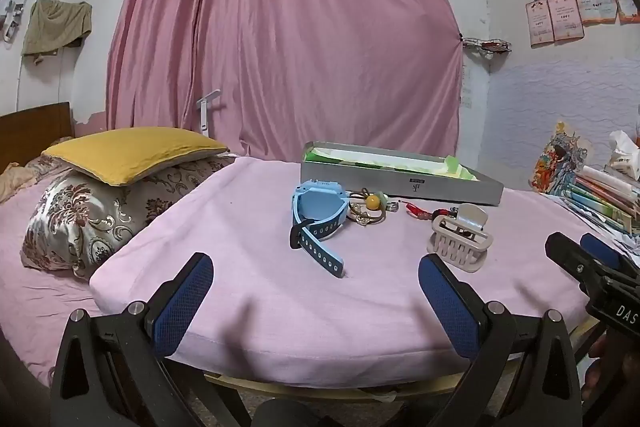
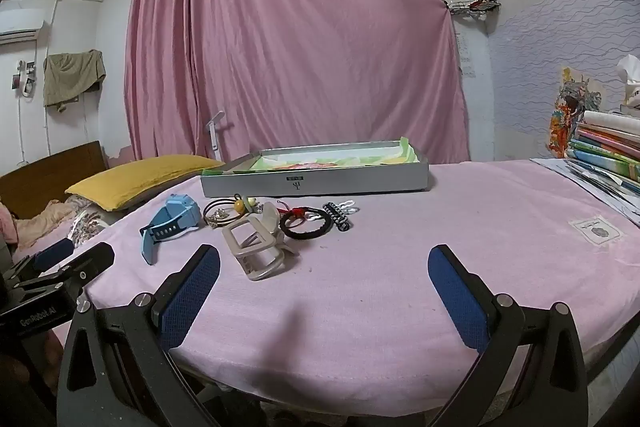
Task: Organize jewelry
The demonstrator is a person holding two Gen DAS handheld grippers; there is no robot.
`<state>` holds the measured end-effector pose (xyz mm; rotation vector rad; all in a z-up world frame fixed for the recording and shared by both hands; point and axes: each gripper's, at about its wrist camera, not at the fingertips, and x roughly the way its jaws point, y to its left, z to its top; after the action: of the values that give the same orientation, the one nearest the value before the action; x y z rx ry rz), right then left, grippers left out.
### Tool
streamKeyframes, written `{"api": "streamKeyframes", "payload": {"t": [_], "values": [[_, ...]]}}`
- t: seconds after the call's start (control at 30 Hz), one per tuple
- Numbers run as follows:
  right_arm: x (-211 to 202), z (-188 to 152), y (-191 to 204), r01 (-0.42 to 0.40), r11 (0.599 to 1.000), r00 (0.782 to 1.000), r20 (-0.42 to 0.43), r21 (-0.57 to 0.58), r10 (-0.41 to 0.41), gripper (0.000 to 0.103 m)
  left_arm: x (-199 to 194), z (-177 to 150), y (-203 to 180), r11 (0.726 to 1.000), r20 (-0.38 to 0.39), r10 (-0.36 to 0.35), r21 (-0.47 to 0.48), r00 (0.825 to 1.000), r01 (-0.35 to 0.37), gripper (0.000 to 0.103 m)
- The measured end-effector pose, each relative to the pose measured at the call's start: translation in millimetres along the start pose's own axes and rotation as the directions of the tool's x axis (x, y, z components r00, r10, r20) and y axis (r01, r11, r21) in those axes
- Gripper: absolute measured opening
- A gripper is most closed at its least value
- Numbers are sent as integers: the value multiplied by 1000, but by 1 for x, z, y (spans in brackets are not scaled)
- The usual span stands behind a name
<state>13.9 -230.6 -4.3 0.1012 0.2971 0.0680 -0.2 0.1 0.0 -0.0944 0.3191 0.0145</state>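
Left wrist view. The left gripper (image 1: 316, 285) is hovering over the near edge of the pink cloth (image 1: 248, 267) with its blue pads spread wide and nothing lying between them. Taking the grey tray (image 1: 400, 183) as landmark: it is sitting at the far side of the cloth, lined in green. Just in front of its left end the blue watch (image 1: 318, 223) is lying with its strap trailing toward the gripper. Right of the watch, still in front of the tray, a yellow-bead hair tie (image 1: 370, 205) is resting on the cloth. In front of the tray's right end the beige hair claw (image 1: 460, 237) is sitting, close to the right pad (image 1: 444, 303) but apart from it. The right gripper (image 1: 588, 259) is showing at the right edge.

Right wrist view. The right gripper (image 2: 324, 287) is likewise standing wide open over bare cloth (image 2: 400, 267), holding nothing. The tray (image 2: 316, 183) is lying ahead, at the far side. In front of it, from left to right, are lying the watch (image 2: 168, 225), the yellow-bead tie (image 2: 236, 207), the hair claw (image 2: 256, 247), a black hair band (image 2: 306, 225) and a black-and-white beaded piece (image 2: 338, 215). The claw is sitting nearest, just beyond the left pad (image 2: 192, 291). Right of the tray, a stack of books (image 2: 608, 147) is resting by the wall.
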Motion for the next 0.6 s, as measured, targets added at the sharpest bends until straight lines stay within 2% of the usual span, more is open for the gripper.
{"api": "streamKeyframes", "payload": {"t": [0.6], "values": [[3,-1,4,-7,1000,1000,8,0,7,102,-2,2,1,1000,-3,-6,-12,1000,6,103]]}}
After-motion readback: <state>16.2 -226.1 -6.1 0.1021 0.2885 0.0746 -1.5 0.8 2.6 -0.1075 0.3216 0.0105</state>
